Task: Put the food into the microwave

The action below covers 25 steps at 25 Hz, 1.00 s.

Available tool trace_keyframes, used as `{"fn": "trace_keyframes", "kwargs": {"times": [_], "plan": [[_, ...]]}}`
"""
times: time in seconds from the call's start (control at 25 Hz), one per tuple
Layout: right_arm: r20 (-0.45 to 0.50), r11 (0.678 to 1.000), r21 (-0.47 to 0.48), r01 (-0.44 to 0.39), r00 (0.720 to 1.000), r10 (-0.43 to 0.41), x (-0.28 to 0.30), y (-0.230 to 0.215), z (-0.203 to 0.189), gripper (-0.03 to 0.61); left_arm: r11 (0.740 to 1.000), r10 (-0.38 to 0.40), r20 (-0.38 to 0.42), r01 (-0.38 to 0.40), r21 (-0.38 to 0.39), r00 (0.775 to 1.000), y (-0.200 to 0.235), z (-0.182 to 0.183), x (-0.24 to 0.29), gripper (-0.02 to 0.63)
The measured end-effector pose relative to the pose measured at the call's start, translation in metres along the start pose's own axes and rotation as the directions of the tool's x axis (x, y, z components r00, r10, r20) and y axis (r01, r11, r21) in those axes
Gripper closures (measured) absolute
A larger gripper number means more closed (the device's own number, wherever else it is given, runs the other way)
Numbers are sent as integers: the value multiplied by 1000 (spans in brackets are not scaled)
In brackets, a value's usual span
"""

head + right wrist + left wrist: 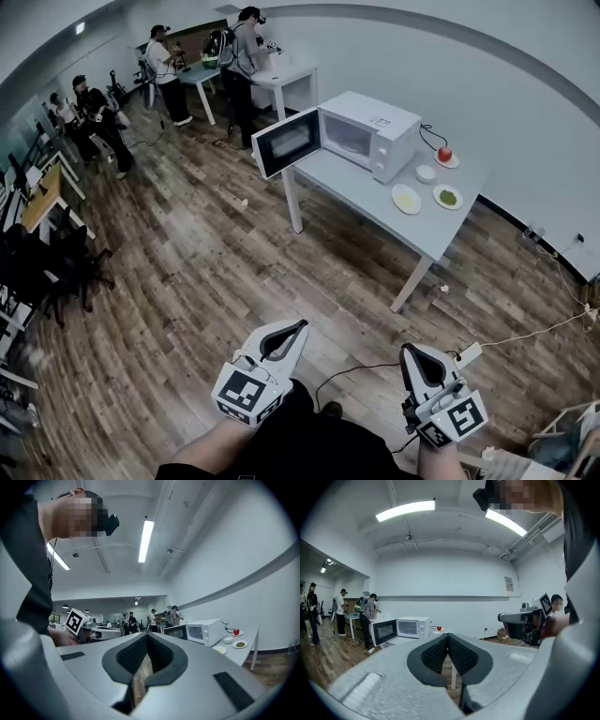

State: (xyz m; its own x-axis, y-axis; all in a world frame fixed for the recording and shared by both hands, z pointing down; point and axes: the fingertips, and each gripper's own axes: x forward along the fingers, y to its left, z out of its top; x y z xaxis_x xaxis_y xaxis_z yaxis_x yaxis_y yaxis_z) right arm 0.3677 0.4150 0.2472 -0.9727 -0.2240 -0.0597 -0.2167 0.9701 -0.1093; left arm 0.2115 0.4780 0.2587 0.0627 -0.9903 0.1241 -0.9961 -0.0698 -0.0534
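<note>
White microwave (370, 137), door (286, 142) swung open!
Beside it on the tabletop (361, 199) sat a red fruit (444, 154), a small bowl (426, 172), a green-topped plate (448, 197) and a yellow-topped plate (406, 198).

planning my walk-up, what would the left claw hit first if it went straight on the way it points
Probably the white table, right of the microwave; nothing but open floor shows between it and the left claw, though depth is unclear.
</note>
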Motion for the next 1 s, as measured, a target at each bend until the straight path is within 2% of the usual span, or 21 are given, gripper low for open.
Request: {"fn": "trace_keyframes", "kwargs": {"times": [0.32,0.56,0.84,1.0], "plan": [[38,1000,19,-10,999,10,-1,-8,4,566,999,35,-13,-35,5,999,5,-1,3,606],[18,999,33,-3,1000,3,12,-26,-3,566,999,33,-2,-33,5,999,17,-2,24,606],[-8,1000,18,-7,1000,7,50,-51,-7,566,999,36,25,-36,-4,999,52,-4,56,606],[-8,1000,-1,22,1000,-22,80,-69,-8,566,999,42,28,-42,-5,999,81,-9,75,606]]}}
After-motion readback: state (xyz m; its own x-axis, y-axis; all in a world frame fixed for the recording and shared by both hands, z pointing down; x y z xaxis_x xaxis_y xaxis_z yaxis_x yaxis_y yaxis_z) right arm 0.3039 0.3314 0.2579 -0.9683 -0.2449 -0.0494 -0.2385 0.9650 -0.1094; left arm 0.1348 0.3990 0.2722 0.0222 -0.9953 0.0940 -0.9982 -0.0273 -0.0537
